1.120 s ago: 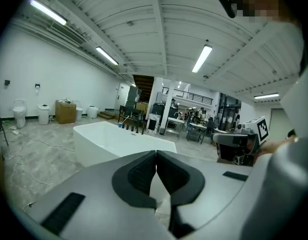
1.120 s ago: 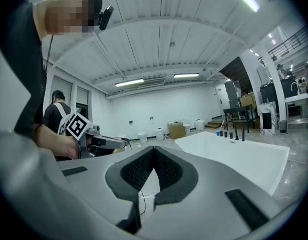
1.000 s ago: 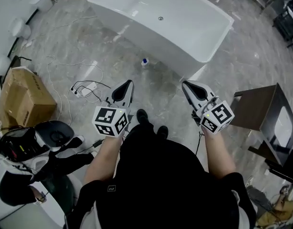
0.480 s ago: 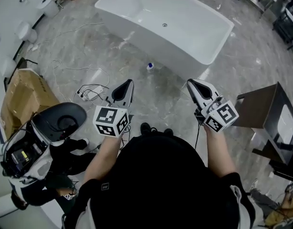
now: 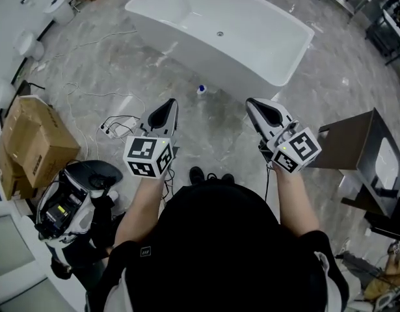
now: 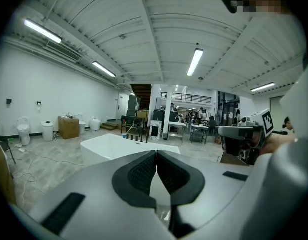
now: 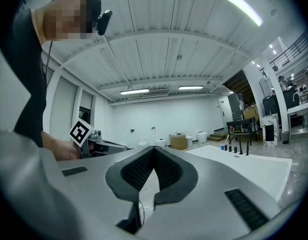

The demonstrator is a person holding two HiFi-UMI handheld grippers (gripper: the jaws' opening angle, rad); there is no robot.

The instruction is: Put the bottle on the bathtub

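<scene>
I have both tools at mid-frame over the grey floor [image 5: 108, 64]. The left gripper [image 5: 170, 104] has its jaws pressed together with nothing between them. The right gripper [image 5: 252, 104] is the same, tips meeting and empty. The small blue-topped bottle [image 5: 201, 90] sits on the floor at upper centre, just beside the near wall of the white bathtub [image 5: 180, 41], above and between the two gripper tips. A cardboard box [image 5: 30, 145] is at the left edge, with cables [image 5: 118, 123] on the floor near it.
</scene>
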